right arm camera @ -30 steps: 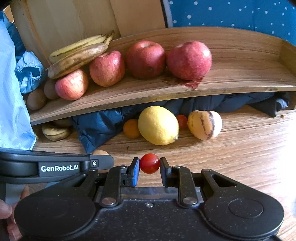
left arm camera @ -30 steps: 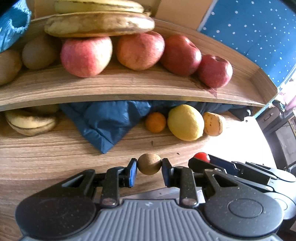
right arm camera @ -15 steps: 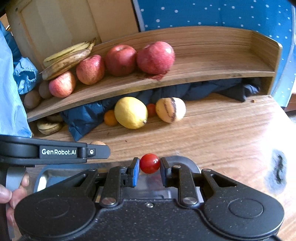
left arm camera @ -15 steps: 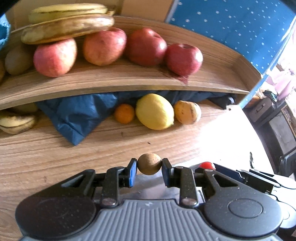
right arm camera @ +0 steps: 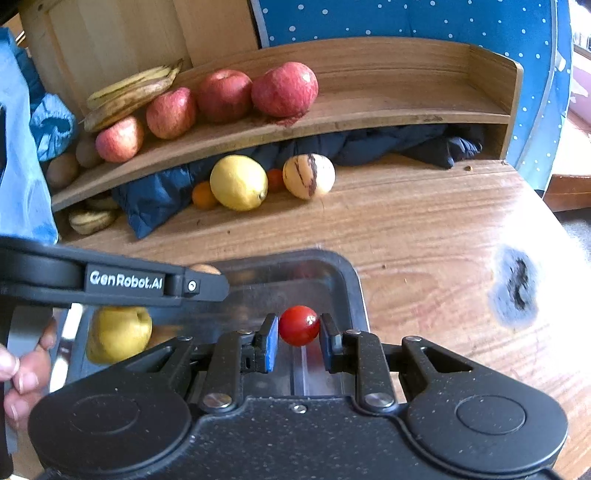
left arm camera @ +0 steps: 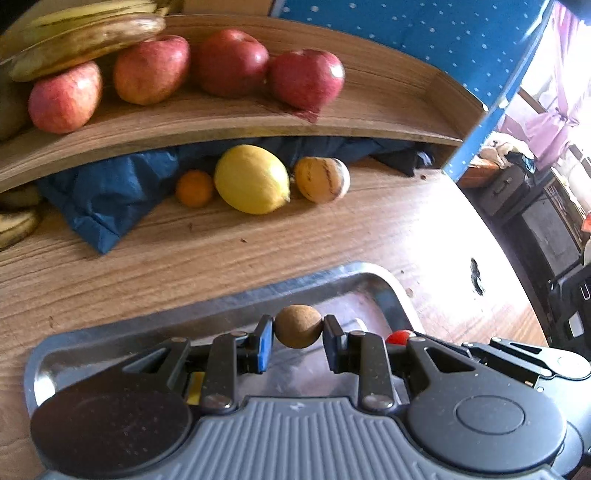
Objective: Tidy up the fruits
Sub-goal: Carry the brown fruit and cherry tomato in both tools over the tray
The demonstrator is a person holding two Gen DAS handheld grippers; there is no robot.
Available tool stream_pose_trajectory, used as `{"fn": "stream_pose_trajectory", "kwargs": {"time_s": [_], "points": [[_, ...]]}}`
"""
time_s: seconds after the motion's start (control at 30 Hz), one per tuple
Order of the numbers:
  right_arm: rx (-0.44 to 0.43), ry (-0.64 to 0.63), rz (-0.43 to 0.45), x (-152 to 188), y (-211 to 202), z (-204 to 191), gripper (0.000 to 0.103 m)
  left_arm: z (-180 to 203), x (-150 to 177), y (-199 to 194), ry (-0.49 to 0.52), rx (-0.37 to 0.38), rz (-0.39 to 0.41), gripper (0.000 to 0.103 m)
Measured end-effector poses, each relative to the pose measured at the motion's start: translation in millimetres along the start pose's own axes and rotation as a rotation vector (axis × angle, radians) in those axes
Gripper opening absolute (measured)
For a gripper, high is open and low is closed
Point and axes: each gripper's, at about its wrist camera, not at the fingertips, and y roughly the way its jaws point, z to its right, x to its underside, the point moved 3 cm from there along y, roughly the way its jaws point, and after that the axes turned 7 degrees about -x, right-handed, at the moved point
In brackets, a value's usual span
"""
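My left gripper (left arm camera: 298, 336) is shut on a small round brown fruit (left arm camera: 297, 326) and hangs over a metal tray (left arm camera: 325, 277). My right gripper (right arm camera: 297, 336) is shut on a cherry tomato (right arm camera: 298, 325) above the same metal tray (right arm camera: 343, 273), which holds a yellow fruit (right arm camera: 120, 332). The left gripper's arm (right arm camera: 110, 280) crosses the right wrist view. Under the shelf lie a lemon (left arm camera: 252, 178), a small orange (left arm camera: 194, 187) and a striped yellow fruit (left arm camera: 322, 179).
A curved wooden shelf (left arm camera: 369, 122) carries several red apples (left arm camera: 229, 62) and bananas (left arm camera: 85, 33). A dark blue cloth (left arm camera: 110, 192) is bunched under it. A dark stain (right arm camera: 515, 288) marks the wooden table at right. A person's fingers (right arm camera: 18, 373) show at lower left.
Both grippers have drawn back from the shelf with their fruits still held. The metal tray has come into view beneath them.
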Motion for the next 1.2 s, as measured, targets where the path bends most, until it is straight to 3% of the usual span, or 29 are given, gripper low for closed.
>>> {"fn": "stream_pose_trajectory", "kwargs": {"time_s": [1.2], "points": [[-0.078, -0.111, -0.094, 52, -32, -7, 0.025, 19, 58, -16, -0.051, -0.101, -0.036, 0.031]]}}
